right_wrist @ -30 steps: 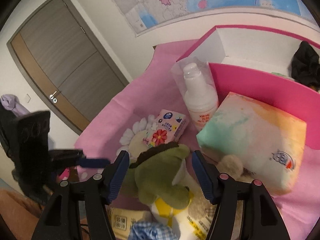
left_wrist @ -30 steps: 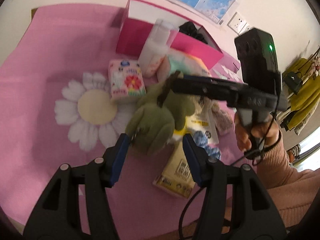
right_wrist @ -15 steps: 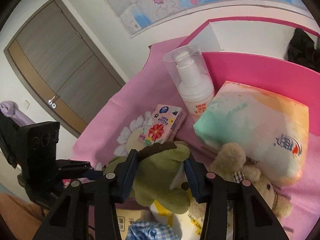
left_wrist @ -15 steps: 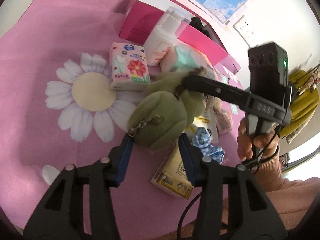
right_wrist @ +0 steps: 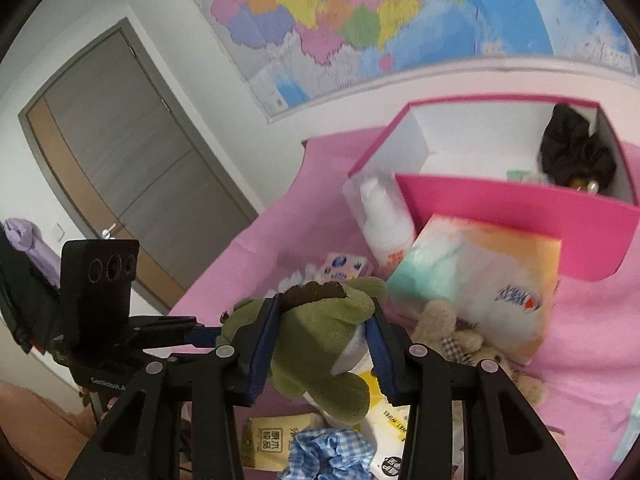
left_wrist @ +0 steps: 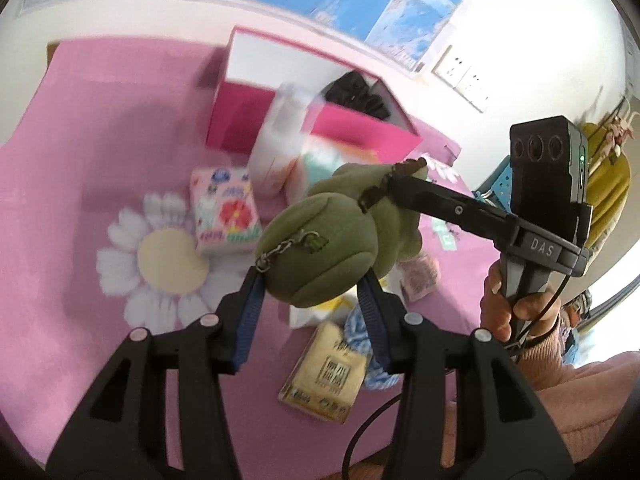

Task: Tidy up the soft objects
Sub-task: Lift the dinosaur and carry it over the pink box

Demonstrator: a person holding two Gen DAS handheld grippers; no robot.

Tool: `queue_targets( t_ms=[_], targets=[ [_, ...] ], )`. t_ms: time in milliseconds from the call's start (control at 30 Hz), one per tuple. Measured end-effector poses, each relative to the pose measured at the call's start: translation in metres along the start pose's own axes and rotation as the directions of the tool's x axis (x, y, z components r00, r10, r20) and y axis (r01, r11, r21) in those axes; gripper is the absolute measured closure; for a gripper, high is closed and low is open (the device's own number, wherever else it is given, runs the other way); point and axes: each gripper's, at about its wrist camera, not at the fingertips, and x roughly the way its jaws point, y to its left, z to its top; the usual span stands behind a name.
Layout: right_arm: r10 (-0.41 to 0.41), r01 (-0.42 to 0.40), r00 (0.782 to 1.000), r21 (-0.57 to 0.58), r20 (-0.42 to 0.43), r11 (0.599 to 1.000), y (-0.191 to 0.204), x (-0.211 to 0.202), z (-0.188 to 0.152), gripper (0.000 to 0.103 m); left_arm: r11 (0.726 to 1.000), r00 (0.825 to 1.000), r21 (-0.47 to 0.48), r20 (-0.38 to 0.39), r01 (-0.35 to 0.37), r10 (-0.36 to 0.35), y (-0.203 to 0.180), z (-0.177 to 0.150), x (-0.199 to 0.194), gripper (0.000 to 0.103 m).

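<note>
A green plush toy with a small metal chain hangs in the air above the pink cloth, held from both ends. My left gripper is shut on its round end. My right gripper is shut on its other end, and its fingers reach in from the right in the left wrist view. The pink box stands open behind, with a black soft item inside. A beige teddy bear and a blue checked scrunchie lie on the cloth below.
A white pump bottle, a pastel tissue pack, a floral tissue packet, a yellow wipes pack and a tan packet lie on the pink cloth. A wall map hangs behind.
Both grippers have closed on the green plush toy and lifted it off the cloth. The teddy bear under it is now uncovered.
</note>
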Motion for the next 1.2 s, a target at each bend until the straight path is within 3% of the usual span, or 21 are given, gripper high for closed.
queue_targets(
  t_ms=[233,533,800,1000,1200],
  targets=[
    [-0.029,0.03,0.994,-0.011,0.106,0.999,0.007,-0.031,0.025,0.06,0.996,0.996,0.09,0.088,-0.02,0.012,-0.02,0.049,-0.016,0.053],
    [-0.051,0.059,0.963,-0.022,0.264,0.998,0.005,-0.053,0.087,0.058,0.976,0.977,0.186,0.201,-0.113,0.075,-0.039,0.124,-0.027,0.053],
    [-0.061,0.043,0.959,0.07,0.276,0.997,-0.035,-0.027,0.128,0.058,0.976,0.982,0.165,0.149,-0.141,0.117,-0.022,0.169,0.019,0.053],
    [-0.112,0.082,0.967,0.141,0.227,0.987,-0.069,0.004,0.13,0.058,0.99,0.994,0.095,0.044,-0.105,0.101,0.007,0.187,0.07,0.053],
    [-0.123,0.087,0.979,0.209,0.166,0.974,-0.103,0.033,0.128,0.058,0.988,0.99,0.071,-0.008,-0.139,0.14,0.022,0.19,0.105,0.053]
  ],
)
